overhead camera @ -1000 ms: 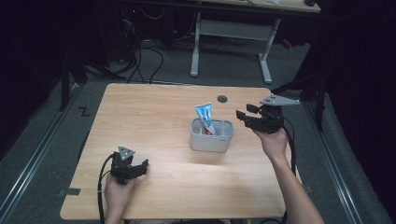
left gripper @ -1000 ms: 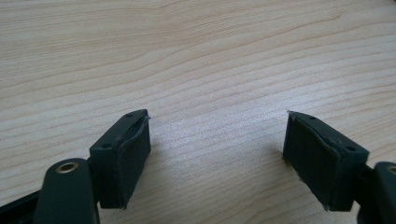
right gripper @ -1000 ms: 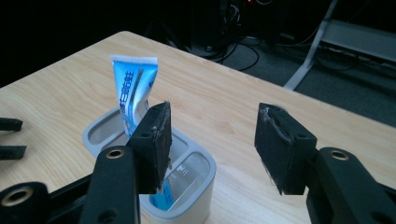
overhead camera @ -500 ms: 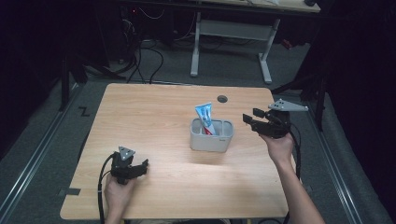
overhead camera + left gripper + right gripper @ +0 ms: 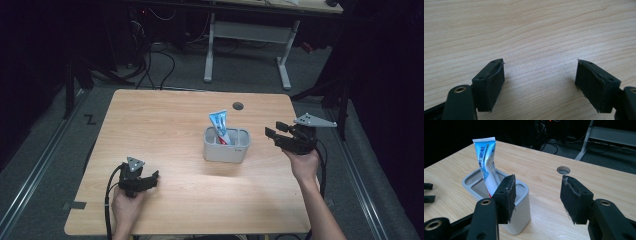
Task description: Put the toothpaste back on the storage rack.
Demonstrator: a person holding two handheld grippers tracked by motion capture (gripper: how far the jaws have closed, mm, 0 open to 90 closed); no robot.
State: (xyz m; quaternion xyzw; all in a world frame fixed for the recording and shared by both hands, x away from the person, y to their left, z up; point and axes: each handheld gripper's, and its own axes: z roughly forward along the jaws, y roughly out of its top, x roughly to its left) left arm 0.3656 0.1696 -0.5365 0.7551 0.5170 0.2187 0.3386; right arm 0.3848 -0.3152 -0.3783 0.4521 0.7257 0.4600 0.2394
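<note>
Right gripper (image 5: 276, 133) open, empty, level, aimed left at holder (image 5: 226, 146) mid-bench (image 5: 165, 115). Toothpaste tube (image 5: 220, 127) upright in holder's left compartment, crimped end up, long axis near vertical, slightly tilted. Nearer hand: right. Left gripper (image 5: 150, 178) open, empty, resting low, well apart from holder.

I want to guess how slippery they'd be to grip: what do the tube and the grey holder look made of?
The toothpaste tube looks like glossy printed plastic laminate: shiny blue-white print, flat crimped top. The holder seems moulded plastic or resin, pale grey and matte, with rounded seamless corners; ceramic can't be ruled out.
</note>
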